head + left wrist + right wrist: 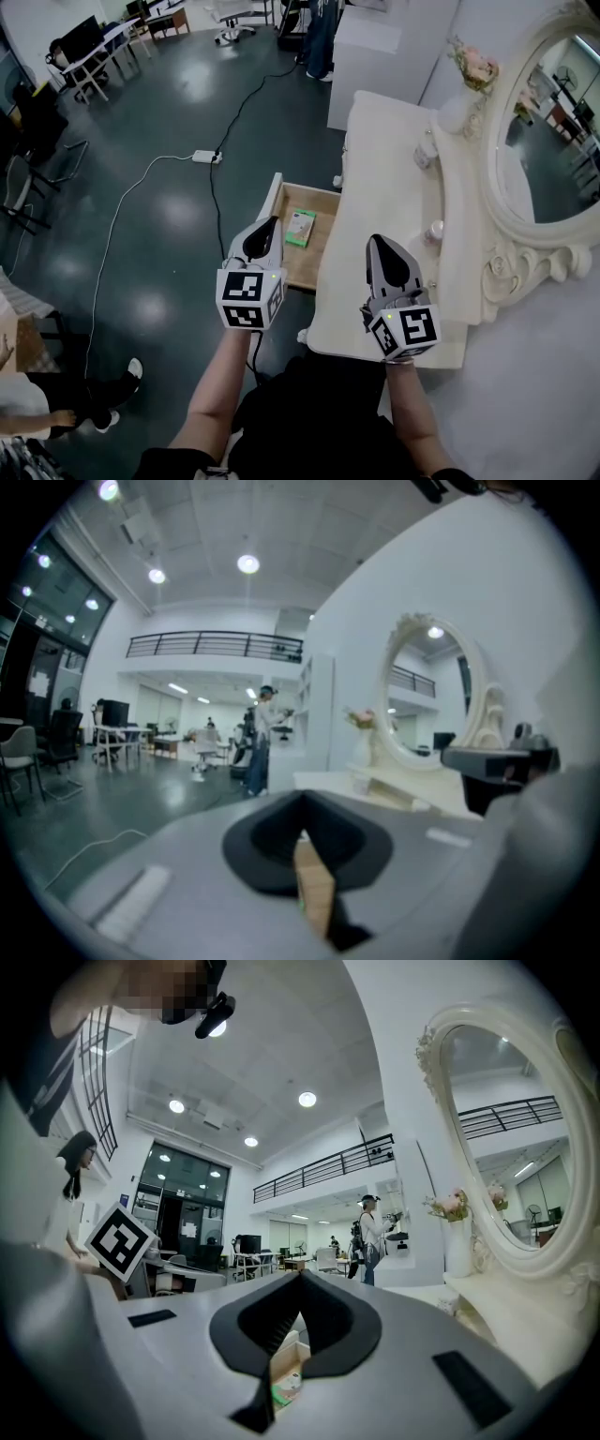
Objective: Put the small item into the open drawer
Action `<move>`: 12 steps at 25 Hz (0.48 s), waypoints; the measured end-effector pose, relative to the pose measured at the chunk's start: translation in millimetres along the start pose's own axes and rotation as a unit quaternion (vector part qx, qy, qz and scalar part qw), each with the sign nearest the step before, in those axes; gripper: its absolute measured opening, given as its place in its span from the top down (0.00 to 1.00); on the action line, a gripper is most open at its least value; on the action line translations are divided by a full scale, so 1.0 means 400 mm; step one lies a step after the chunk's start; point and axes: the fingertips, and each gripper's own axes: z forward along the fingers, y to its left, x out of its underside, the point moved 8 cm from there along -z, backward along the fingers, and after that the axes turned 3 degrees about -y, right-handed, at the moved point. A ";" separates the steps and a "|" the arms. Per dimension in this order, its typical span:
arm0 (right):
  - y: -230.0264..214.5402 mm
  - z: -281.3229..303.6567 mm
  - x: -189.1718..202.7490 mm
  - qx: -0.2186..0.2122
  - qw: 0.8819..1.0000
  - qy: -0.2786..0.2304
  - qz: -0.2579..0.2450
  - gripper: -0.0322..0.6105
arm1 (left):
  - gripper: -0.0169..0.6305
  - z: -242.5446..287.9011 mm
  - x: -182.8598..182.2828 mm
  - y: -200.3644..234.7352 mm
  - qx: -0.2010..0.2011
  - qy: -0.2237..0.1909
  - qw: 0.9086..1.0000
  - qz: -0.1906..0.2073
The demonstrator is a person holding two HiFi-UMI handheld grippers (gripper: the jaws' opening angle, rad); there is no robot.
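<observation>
Left gripper (275, 221) clenched empty, held out over drawer (328, 211); right gripper (374, 239) likewise, above dresser (384, 159).

The open drawer (273, 201) juts leftward out of the bench (380, 178), and the small item (300, 227) lies inside it. The mirror (548, 112) stands along the bench's right side. The left gripper (272, 222) hovers over the drawer's near end, and the right gripper (376, 240) over the bench's near part.

White table (380, 187), oval mirror (548, 131) standing at its back, 2 small jars (434, 230) on top, open drawer (302, 267) holding 1 green box (300, 227)
</observation>
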 end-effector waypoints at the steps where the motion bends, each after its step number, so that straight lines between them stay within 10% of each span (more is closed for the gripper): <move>1: 0.003 -0.001 0.000 0.000 1.000 0.000 -0.001 0.96 | 0.96 -0.004 0.002 0.001 0.000 0.001 1.000 0.000; 12: 0.013 -0.011 0.004 -0.005 1.000 -0.001 -0.003 0.96 | 0.96 -0.025 0.010 0.000 -0.004 0.004 1.000 0.003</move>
